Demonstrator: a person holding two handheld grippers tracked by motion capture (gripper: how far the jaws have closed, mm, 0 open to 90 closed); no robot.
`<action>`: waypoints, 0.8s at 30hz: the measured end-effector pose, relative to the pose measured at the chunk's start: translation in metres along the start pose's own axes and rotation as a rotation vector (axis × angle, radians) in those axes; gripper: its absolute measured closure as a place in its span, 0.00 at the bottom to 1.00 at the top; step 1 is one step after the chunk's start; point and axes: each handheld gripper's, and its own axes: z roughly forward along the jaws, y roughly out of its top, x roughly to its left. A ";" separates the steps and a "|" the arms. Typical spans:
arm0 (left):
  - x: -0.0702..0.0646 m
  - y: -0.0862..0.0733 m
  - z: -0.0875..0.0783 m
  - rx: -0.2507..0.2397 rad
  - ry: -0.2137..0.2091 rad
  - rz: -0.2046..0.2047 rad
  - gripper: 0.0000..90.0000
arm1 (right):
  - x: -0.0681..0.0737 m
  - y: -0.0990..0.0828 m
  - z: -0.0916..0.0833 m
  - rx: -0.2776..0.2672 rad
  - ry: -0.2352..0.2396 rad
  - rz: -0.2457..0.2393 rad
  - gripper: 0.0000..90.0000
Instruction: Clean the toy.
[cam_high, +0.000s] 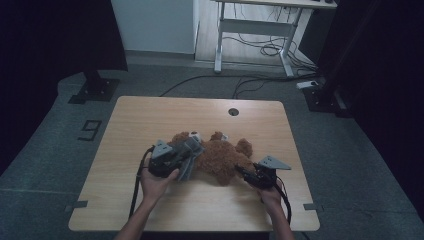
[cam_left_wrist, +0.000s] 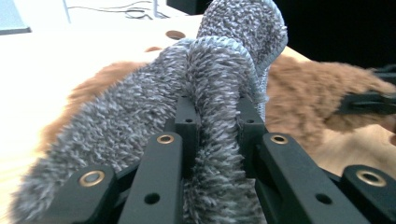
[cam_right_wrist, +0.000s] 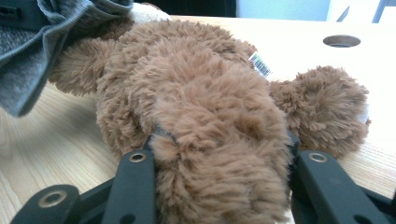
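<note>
1. left gripper (cam_left_wrist: 217, 121) clamped on grey fuzzy garment (cam_left_wrist: 140, 116), at teddy's 9 o'clock.
2. right gripper (cam_right_wrist: 219, 154) clamped on brown teddy bear (cam_high: 220, 155) limb, at 4 o'clock.
3. teddy lies mid wooden surface (cam_high: 150, 115).

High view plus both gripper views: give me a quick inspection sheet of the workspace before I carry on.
Surface: light wooden table, a round cable hole near its far edge.
Job's things: brown plush bear lying on the table; grey fuzzy garment at the bear's head end.
Clutter: nothing seen.
Grippers: left gripper shut on a fold of the garment; right gripper shut on a limb of the bear.
Cables: one black cable trails from each gripper; more lie on the floor beyond.
Surroundings: white-framed desk, black stand bases, grey carpet.
</note>
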 end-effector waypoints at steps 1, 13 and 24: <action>0.007 -0.002 -0.004 -0.003 0.011 -0.010 0.85 | 0.000 0.000 0.000 0.001 0.000 0.000 0.64; 0.025 -0.009 -0.024 -0.034 -0.009 -0.062 0.84 | -0.001 0.000 0.001 -0.003 0.005 0.000 0.64; -0.081 0.024 0.016 -0.022 -0.232 0.099 0.84 | -0.002 -0.001 0.001 -0.001 0.012 0.006 0.63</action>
